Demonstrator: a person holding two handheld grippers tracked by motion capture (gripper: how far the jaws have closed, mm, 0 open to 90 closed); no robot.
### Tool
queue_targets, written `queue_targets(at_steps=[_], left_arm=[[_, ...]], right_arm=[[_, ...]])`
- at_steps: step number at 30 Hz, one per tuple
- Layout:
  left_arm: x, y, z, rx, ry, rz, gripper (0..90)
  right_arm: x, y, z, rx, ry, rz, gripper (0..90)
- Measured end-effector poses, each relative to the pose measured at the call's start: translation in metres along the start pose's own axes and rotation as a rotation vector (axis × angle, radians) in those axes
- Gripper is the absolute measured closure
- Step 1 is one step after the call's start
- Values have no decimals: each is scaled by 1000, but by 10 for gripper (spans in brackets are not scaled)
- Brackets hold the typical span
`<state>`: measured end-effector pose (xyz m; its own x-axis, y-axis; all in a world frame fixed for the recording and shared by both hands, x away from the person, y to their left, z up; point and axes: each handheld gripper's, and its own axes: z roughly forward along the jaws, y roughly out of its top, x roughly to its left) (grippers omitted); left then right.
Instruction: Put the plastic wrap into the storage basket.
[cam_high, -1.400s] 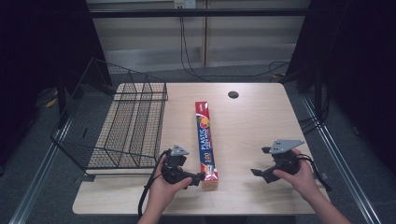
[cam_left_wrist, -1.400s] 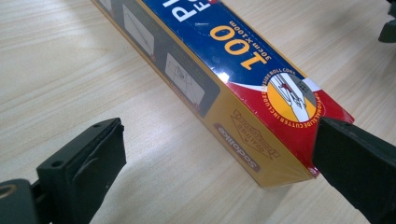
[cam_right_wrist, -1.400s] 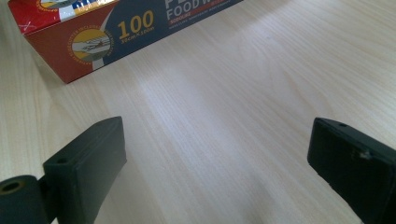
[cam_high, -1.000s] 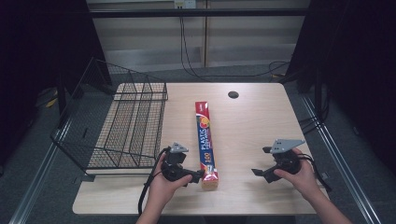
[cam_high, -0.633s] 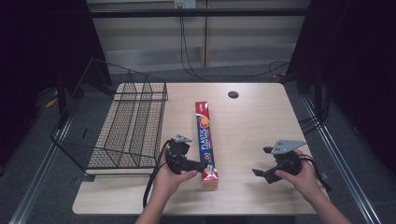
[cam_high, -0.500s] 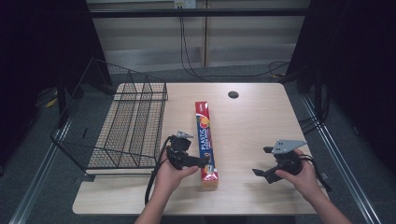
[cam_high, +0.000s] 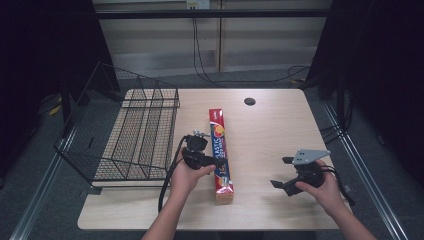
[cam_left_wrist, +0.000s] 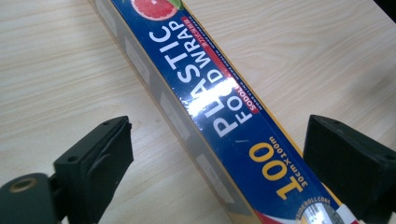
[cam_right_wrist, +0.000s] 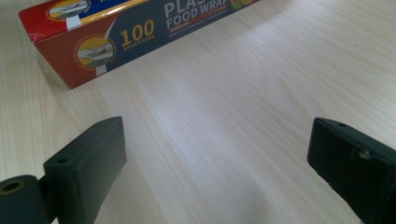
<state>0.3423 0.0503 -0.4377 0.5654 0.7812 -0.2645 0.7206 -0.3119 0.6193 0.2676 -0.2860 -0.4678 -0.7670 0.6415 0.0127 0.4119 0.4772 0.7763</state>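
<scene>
The wrap box (cam_high: 220, 150) lies lengthwise on the table (cam_high: 270, 125), just right of the wire basket (cam_high: 125, 135). The left gripper (cam_left_wrist: 215, 163) straddles the box, jaws wide but just closing in, pads not yet touching it. The right gripper (cam_right_wrist: 219, 172) hovers right of the box's near end, jaws wide, nothing between them

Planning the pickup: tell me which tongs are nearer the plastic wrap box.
Left. The left tongs straddle the plastic wrap box, jaws on either side and just closing, not yet pressing it. The right tongs sit open over bare table, off to the box's right.
</scene>
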Motion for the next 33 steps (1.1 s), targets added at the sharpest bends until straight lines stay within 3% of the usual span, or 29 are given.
queue_targets(at_steps=[1, 4, 9, 14, 18, 20, 22, 25, 27, 29, 33], left_arm=[[2, 2, 0, 9, 9, 13, 80], [3, 9, 5, 25, 28, -15, 72], [4, 16, 7, 20, 38, -21, 83], [7, 24, 11, 52, 48, -32, 86], [9, 29, 16, 25, 65, -48, 80], [9, 32, 19, 26, 57, -62, 105], [11, 35, 21, 54, 56, -36, 141], [11, 36, 27, 34, 40, -51, 192], [10, 37, 28, 27, 51, -56, 202], [10, 39, 29, 36, 59, -38, 210], [8, 43, 32, 20, 67, -70, 222]], right_arm=[[0, 0, 0, -1, 8, 6, 44], [0, 0, 0, -6, 1, 6, 44], [-1, 0, -1, -9, 1, 13, 44], [0, 1, 0, -14, 7, 8, 47], [0, 1, 0, -18, 5, 10, 47], [-1, 1, -1, -19, 0, 13, 46], [-1, 1, -2, -23, -1, 13, 48], [-1, 1, -2, -26, -1, 13, 48], [-1, 1, -2, -26, -1, 14, 48], [-1, 1, -2, -25, 0, 13, 49], [-1, 1, -2, -28, -6, 16, 48]])
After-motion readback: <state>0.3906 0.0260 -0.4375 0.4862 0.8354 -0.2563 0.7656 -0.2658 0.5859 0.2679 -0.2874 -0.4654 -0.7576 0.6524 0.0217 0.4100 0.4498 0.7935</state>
